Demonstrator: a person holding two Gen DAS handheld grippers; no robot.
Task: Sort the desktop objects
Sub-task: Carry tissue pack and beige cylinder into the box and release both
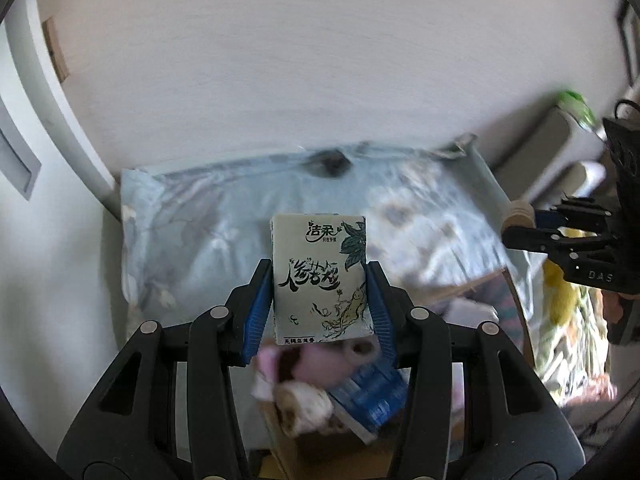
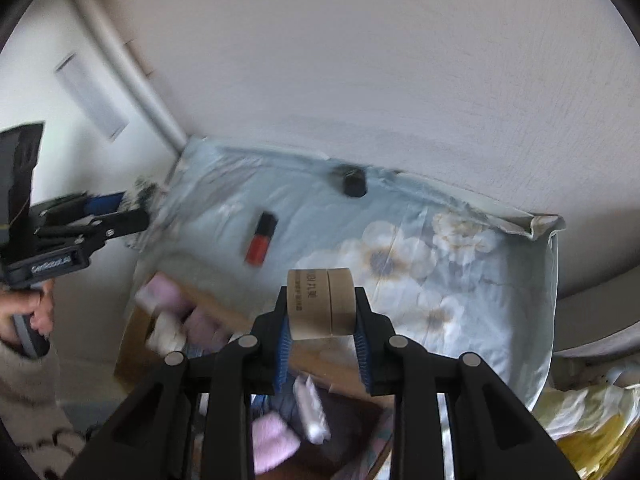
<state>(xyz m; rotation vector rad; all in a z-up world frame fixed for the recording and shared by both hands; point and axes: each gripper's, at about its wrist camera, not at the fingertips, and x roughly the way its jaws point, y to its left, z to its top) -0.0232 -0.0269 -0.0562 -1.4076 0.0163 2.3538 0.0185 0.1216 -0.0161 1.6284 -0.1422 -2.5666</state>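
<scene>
Papery tissue pack point(image 1: 320, 276) clamped; cardboard tape rolls point(image 2: 321, 303) clamped.

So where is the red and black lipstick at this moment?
In the right wrist view, the lipstick lies on the floral cloth, left of centre, below-left of the small black object and up-left of the tape roll.

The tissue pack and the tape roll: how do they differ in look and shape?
The tissue pack is a flat rectangle; the tape roll is a round cylinder. The tissue pack is pale with dark printed artwork; the tape roll is plain brown with small print. The left tongs hold the tissue pack, the right tongs the tape roll. Both are clamped from two sides.
</scene>
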